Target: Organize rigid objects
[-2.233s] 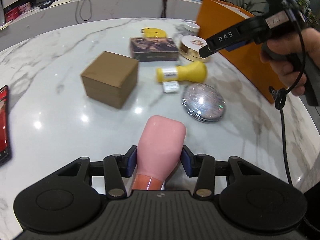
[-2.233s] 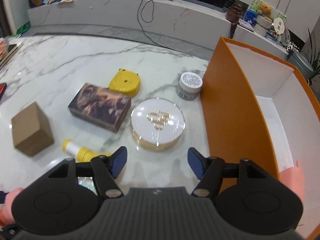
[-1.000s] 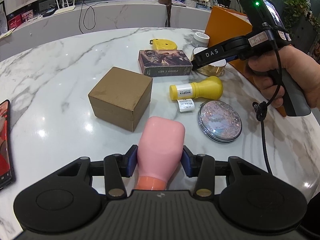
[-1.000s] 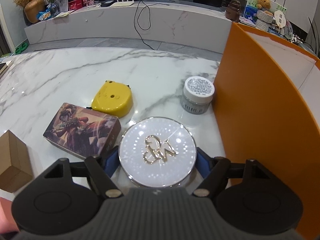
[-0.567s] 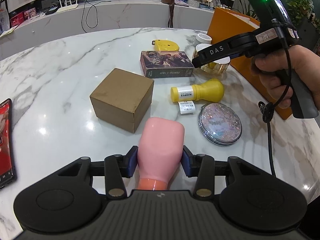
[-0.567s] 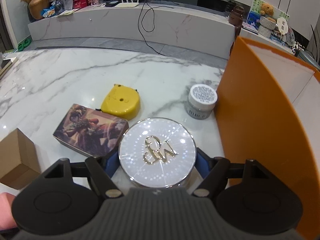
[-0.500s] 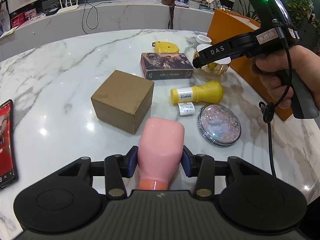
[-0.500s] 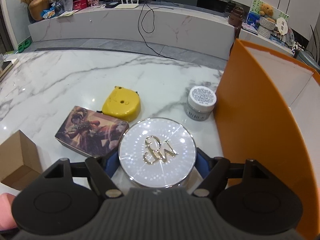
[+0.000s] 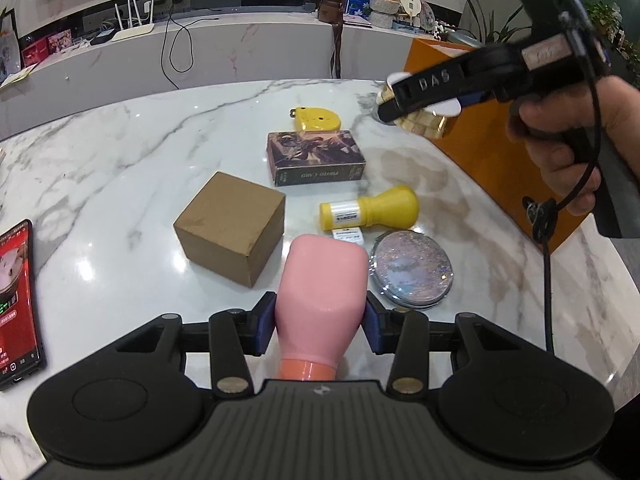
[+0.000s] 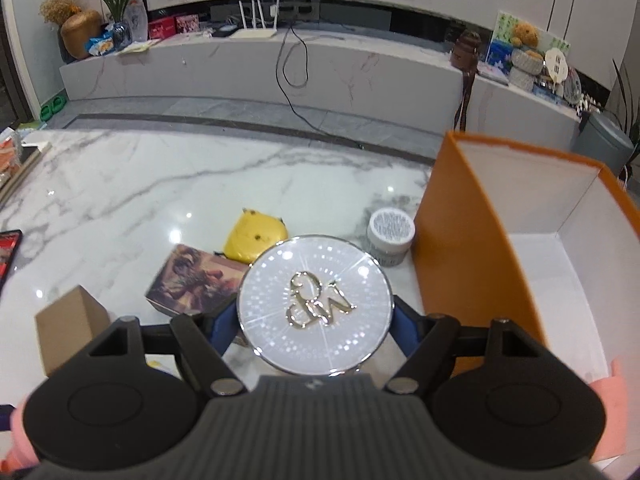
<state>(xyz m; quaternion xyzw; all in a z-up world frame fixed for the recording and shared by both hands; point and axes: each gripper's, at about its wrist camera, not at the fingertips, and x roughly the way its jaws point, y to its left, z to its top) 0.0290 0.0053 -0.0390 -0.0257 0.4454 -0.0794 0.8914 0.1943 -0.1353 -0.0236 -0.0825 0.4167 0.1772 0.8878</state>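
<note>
My left gripper (image 9: 320, 326) is shut on a pink bottle (image 9: 323, 286) and holds it above the marble table. My right gripper (image 10: 316, 330) is shut on a round white and gold case (image 10: 315, 303), lifted off the table beside the orange box (image 10: 476, 264); it also shows in the left wrist view (image 9: 424, 120). On the table lie a brown cardboard box (image 9: 232, 228), a picture card box (image 9: 316, 158), a yellow bottle (image 9: 370, 210), a glitter compact (image 9: 412, 270), a yellow tape measure (image 9: 316, 118) and a small grey jar (image 10: 390, 236).
The orange box (image 9: 480, 132) is open with a white inside and stands at the table's right edge. A phone (image 9: 16, 304) with a red screen lies at the left edge. A low marble counter runs behind the table.
My right gripper has lifted the round case off the table and raised it toward the orange box. My left gripper still holds the pink bottle, little moved.
</note>
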